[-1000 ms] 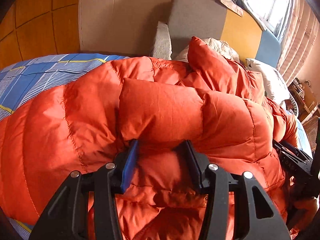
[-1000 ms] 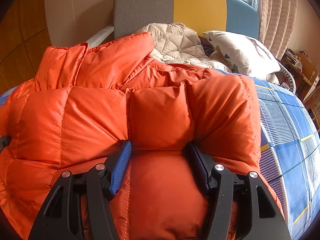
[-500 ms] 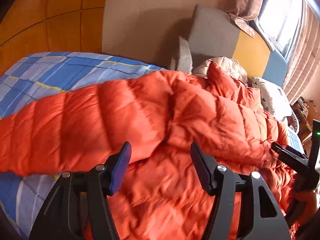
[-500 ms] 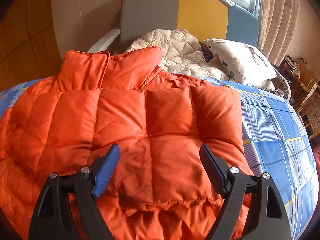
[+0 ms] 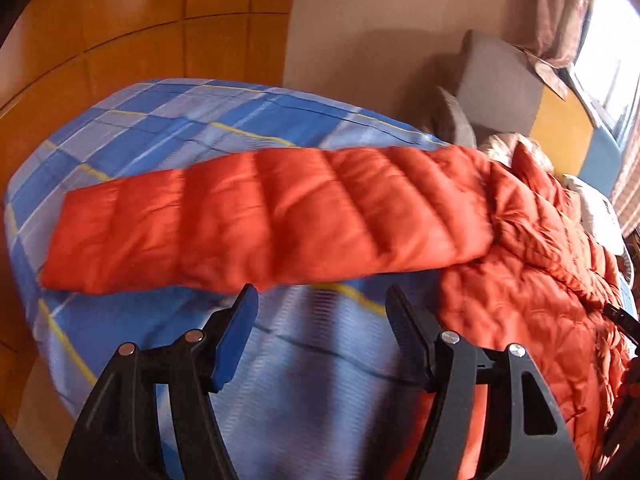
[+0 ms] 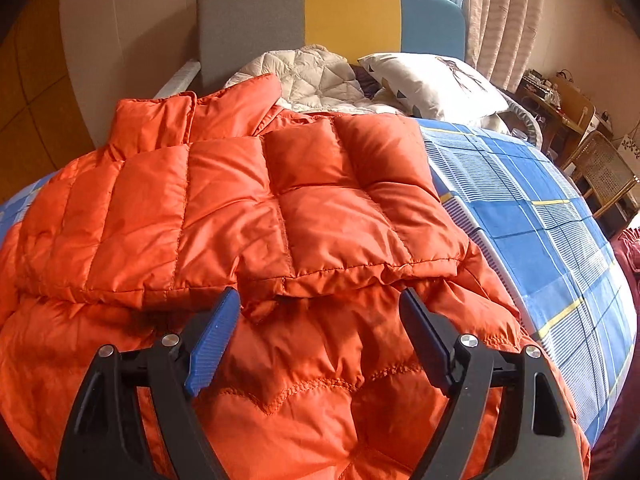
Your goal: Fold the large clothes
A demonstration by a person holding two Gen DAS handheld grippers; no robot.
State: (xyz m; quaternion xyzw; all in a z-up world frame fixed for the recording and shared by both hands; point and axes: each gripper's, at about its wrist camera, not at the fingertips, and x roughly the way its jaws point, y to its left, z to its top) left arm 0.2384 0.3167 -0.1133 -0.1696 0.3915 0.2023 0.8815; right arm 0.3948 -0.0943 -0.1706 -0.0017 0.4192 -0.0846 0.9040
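on the plaid bed (image 5: 168, 128), orange down jacket (image 6: 224, 208); its sleeve (image 5: 256, 220) lies at 12 o'clock of the opening, empty left tool (image 5: 320, 320). right tool (image 6: 320, 320) released. pinch the cuff, fold inward.

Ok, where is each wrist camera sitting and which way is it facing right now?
Left wrist: on the left tool, angled down at the jacket's outstretched sleeve on the checked bedsheet; its own two fingers show, opening, nothing between.
Right wrist: on the right tool, angled down over the folded orange jacket toward the headboard; own fingers show.
Shared: jacket, bedsheet, headboard.
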